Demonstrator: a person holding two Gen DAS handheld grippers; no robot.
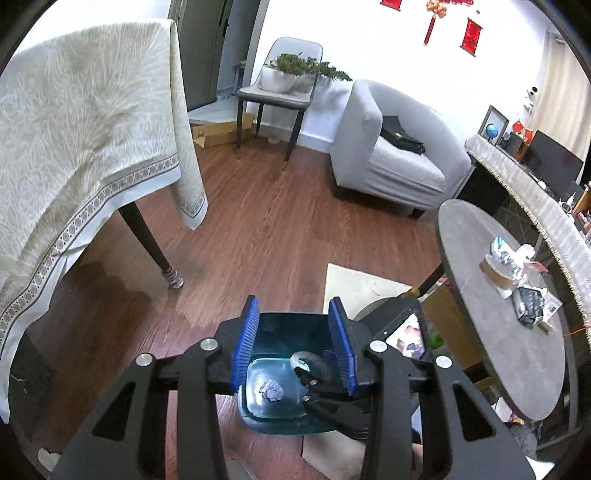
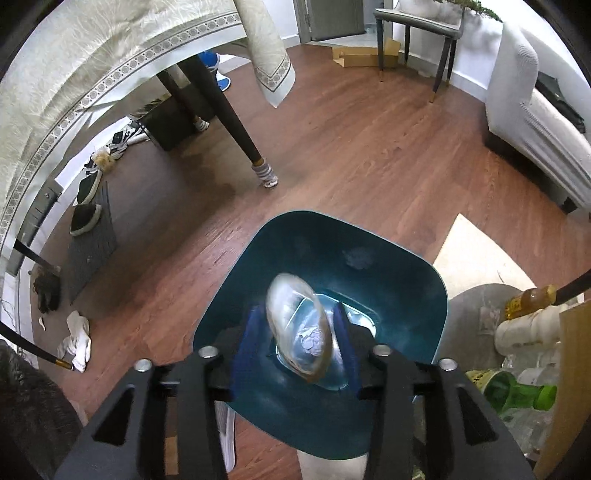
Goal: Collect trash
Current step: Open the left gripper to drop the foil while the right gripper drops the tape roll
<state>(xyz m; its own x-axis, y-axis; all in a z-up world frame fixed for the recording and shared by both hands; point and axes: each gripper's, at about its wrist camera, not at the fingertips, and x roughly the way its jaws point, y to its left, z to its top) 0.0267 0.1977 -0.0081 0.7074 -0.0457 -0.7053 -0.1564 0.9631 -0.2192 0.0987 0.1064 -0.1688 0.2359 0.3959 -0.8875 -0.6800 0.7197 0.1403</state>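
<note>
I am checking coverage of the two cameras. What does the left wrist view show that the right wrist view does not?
Only the left wrist view: the round grey table with wrappers and a paper cup on it.
Only the right wrist view: shoes under the clothed table, a green bottle.
Both: the teal bin holding crumpled paper, and the grey sofa.

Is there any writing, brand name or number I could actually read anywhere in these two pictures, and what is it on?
No text can be read in either view.
Red hangings on the wall: any characters too small and blurred.
Wrappers on the round table: print too blurred.
Yellow label beside the green bottle: dark marks, unreadable.
Teal bin: no label visible.
</note>
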